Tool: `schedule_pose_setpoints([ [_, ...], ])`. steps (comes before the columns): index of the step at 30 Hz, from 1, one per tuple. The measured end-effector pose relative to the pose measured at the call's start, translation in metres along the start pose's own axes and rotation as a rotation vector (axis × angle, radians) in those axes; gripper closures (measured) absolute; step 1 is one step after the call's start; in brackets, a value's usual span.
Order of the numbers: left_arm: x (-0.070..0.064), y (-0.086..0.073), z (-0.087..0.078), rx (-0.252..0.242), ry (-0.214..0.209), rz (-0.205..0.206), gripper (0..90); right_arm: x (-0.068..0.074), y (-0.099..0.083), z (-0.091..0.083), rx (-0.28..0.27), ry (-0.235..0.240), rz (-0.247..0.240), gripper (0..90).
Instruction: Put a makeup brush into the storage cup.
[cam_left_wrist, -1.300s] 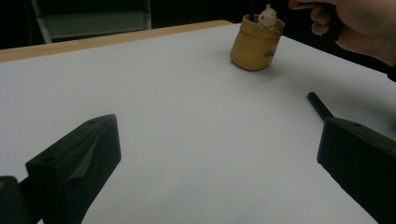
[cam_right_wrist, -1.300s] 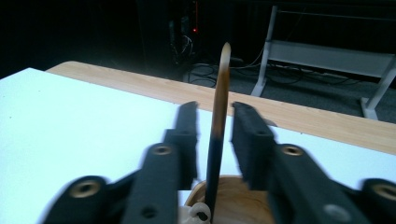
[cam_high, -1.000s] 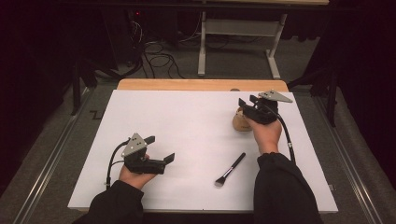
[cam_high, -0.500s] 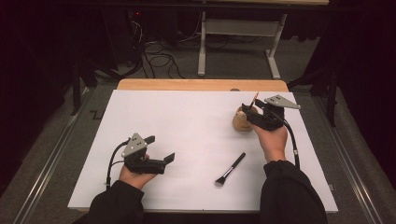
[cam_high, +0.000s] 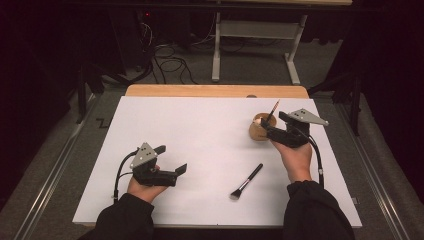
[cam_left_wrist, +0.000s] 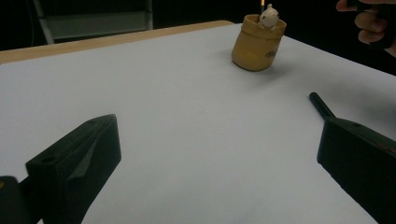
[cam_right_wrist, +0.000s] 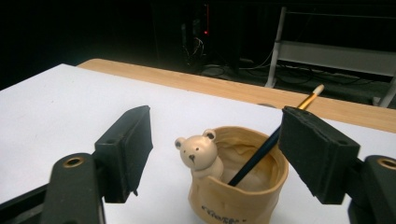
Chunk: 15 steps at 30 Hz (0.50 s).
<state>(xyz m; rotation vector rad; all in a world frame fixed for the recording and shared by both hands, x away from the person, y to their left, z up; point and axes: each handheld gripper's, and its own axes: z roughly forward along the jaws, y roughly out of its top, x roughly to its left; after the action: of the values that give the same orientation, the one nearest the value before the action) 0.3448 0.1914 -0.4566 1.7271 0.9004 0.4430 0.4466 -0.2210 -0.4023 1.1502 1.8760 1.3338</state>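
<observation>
Two grippers sit over a white sheet (cam_high: 200, 150) that covers most of a wooden table (cam_high: 215, 90). At the far right stands a small tan cup (cam_high: 258, 128) with a little bear figure (cam_right_wrist: 199, 152) perched on its rim, and a thin brush (cam_right_wrist: 271, 140) leans inside it — dark handle down in the cup, gold band and pale end sticking up past the rim. The right gripper (cam_high: 274, 131) is held just beside the cup on its right side; in the right gripper view its jaws stand wide apart with the cup between and beyond them, holding nothing. Whether a jaw touches the brush handle, I cannot tell. The left gripper (cam_high: 172, 162) rests low at the near left, well apart from the cup, jaws spread wide and empty. Between the two hands, nearer the right one, a makeup brush (cam_high: 246, 181) lies flat on the sheet — bristles toward the near edge, black handle pointing up toward the cup.
</observation>
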Motion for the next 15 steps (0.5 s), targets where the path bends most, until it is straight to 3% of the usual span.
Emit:
schedule_pose_setpoints([
  [15, 0.000, 0.000, 0.000, 0.001, 0.005, -0.001, 0.5, 0.005, -0.018, -0.023, 0.007, 0.021, -0.012, 14.8],
])
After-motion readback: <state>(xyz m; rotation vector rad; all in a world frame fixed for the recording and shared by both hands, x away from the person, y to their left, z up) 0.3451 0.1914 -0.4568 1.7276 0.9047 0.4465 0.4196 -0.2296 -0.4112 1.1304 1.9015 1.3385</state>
